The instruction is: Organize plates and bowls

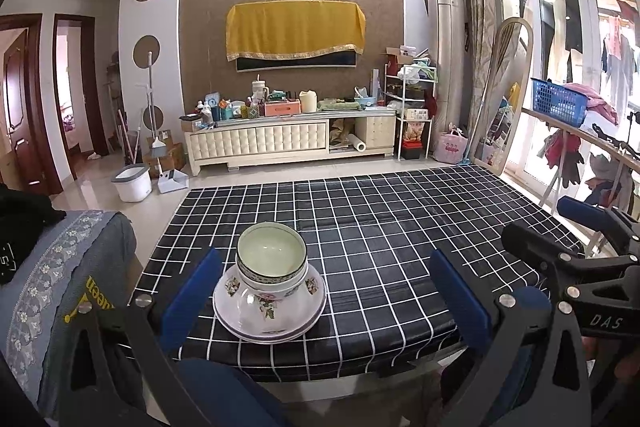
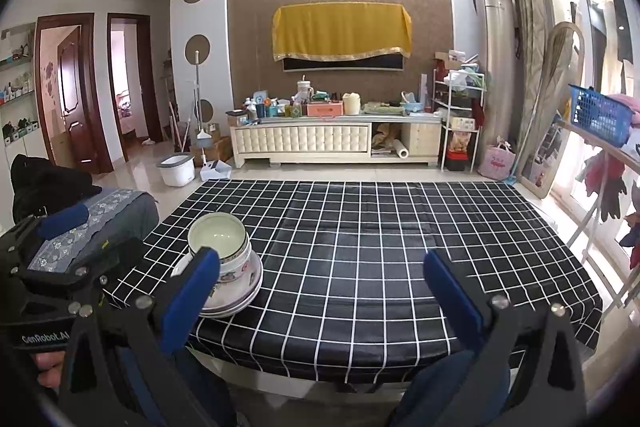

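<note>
Both grippers, left (image 1: 326, 291) and right (image 2: 322, 285), have fingers spread, holding nothing. Bowls (image 1: 272, 259) sit nested on plates (image 1: 269, 329), probably two, near the tabletop (image 1: 400, 227) front-left edge.

Between my left claw's (image 1: 324, 291) spread blue pads (image 1: 192, 289), which look matt and rubbery, sit glossy glazed ceramic bowls (image 1: 272, 267) on smooth white plates (image 1: 268, 307). Under them lies a black checked tablecloth (image 1: 380, 227), slightly shiny, perhaps oilcloth. My claw arms are matt black plastic with bright metal rivets. Left of my claw, grey woven cloth (image 1: 80, 267) with embroidered trim. Ahead, polished floor tiles (image 1: 248, 175).
</note>
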The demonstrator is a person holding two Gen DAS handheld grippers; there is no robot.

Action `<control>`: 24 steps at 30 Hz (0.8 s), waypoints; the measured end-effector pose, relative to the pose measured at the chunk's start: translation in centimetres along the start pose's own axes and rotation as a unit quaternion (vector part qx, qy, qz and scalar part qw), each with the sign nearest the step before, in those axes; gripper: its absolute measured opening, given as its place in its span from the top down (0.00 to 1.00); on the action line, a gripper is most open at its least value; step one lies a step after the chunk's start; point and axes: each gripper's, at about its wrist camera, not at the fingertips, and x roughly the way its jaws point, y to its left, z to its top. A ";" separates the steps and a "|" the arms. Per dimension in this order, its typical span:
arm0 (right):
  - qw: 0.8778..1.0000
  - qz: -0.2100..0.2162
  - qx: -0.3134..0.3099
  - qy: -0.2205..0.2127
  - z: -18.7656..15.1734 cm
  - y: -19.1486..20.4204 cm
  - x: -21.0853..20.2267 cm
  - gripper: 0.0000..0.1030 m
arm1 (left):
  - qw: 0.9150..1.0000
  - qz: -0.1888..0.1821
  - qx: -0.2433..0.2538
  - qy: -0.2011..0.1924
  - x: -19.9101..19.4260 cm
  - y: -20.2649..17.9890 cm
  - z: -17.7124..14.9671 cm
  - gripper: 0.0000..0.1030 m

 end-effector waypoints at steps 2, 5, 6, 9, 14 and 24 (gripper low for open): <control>1.000 -0.002 -0.001 0.001 0.0 0.0 0.0 0.00 | 1.000 -0.003 -0.003 0.002 0.1 0.1 0.0 0.00; 1.000 -0.001 0.001 0.004 0.0 -0.2 0.1 0.00 | 1.000 0.000 -0.001 0.002 0.2 0.1 0.0 0.00; 1.000 0.000 0.001 0.004 0.0 -0.2 0.1 0.00 | 1.000 0.001 0.000 0.002 0.1 0.1 0.0 0.00; 1.000 0.000 0.001 0.003 0.0 -0.2 0.1 0.00 | 1.000 0.002 0.001 0.002 0.1 0.0 0.0 0.00; 1.000 0.000 0.001 0.005 0.0 -0.2 0.1 0.00 | 1.000 -0.001 0.000 0.003 0.0 0.0 0.0 0.00; 1.000 -0.004 0.002 0.006 0.4 -0.2 0.0 0.00 | 1.000 -0.014 -0.003 0.006 0.1 -0.1 0.1 0.00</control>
